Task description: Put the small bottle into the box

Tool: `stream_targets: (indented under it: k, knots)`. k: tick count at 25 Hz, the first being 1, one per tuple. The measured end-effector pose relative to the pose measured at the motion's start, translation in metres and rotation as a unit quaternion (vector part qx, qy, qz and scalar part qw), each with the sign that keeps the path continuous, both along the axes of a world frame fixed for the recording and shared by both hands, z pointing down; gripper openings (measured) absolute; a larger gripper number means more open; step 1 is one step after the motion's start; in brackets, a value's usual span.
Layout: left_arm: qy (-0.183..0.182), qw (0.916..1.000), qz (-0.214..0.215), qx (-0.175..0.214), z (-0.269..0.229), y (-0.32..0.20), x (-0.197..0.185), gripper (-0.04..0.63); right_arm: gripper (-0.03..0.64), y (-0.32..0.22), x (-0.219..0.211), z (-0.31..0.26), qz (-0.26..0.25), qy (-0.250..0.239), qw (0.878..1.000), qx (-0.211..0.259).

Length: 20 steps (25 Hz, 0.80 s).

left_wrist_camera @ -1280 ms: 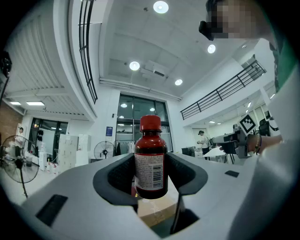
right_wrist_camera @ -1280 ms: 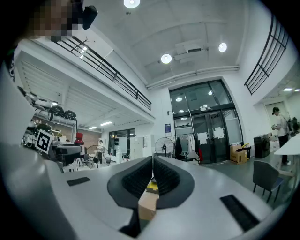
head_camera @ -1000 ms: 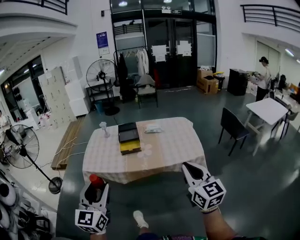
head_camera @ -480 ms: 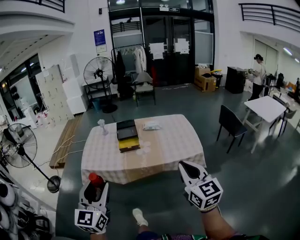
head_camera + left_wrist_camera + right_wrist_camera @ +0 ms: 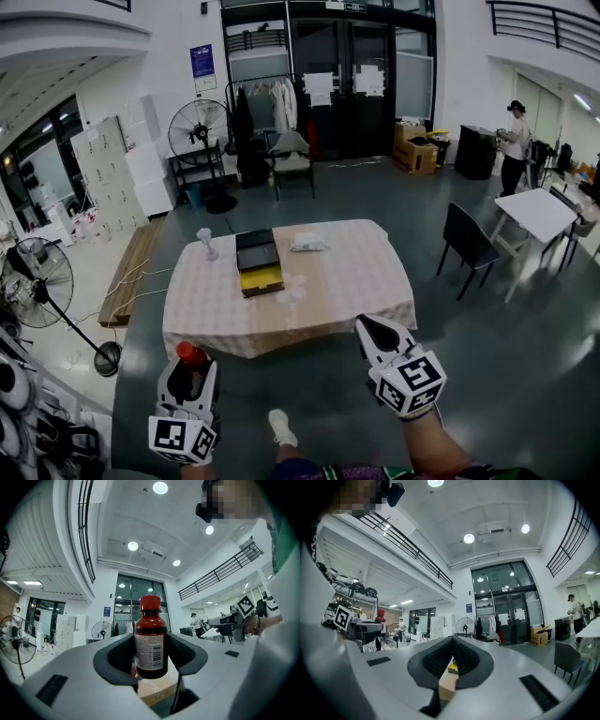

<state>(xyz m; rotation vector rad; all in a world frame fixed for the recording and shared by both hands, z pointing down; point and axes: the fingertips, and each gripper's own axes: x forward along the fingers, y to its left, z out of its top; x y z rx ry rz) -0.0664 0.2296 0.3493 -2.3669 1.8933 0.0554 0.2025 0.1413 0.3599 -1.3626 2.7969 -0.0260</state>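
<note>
Checked cloth covers the tabletop, which carries the black-and-yellow box, well apart from both tongs. Right tongs are clenched together on nothing. Left tongs grasp the upright, red-capped small bottle.

A square table under a pale checked cloth stands mid-frame. An open black-and-yellow box lies left of its centre. A white packet sits just right of the box. A small pale upright object, too small to identify, stands near the upper-left corner.
</note>
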Motion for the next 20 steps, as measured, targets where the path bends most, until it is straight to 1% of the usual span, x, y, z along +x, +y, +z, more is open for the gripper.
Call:
stream_targets:
  k: [4,9,14,17,20]
  knots:
    - [-0.003,0.9999,0.009,-0.005,0.003,-0.014,-0.003,0.235,-0.008,-0.014,-0.007,0.003,-0.008,0.005,1.0,-0.005]
    - [-0.022,0.9996,0.019,-0.001,0.005,-0.037,-0.01,0.233,-0.008,-0.039,-0.018,0.011,-0.011,0.009,1.0,-0.011]
    - [-0.018,0.9996,0.02,-0.006,0.016,-0.079,-0.029,0.233,-0.008,-0.078,-0.026,0.019,-0.008,0.004,1.0,-0.024]
    - [-0.013,0.9998,0.015,-0.007,0.007,-0.106,-0.038,0.234,-0.008,-0.101,-0.031,0.018,-0.008,0.006,1.0,-0.027]
    - [-0.003,0.9996,0.013,-0.025,0.013,-0.135,-0.05,0.233,-0.008,-0.13,-0.045,0.018,-0.009,0.008,0.999,-0.031]
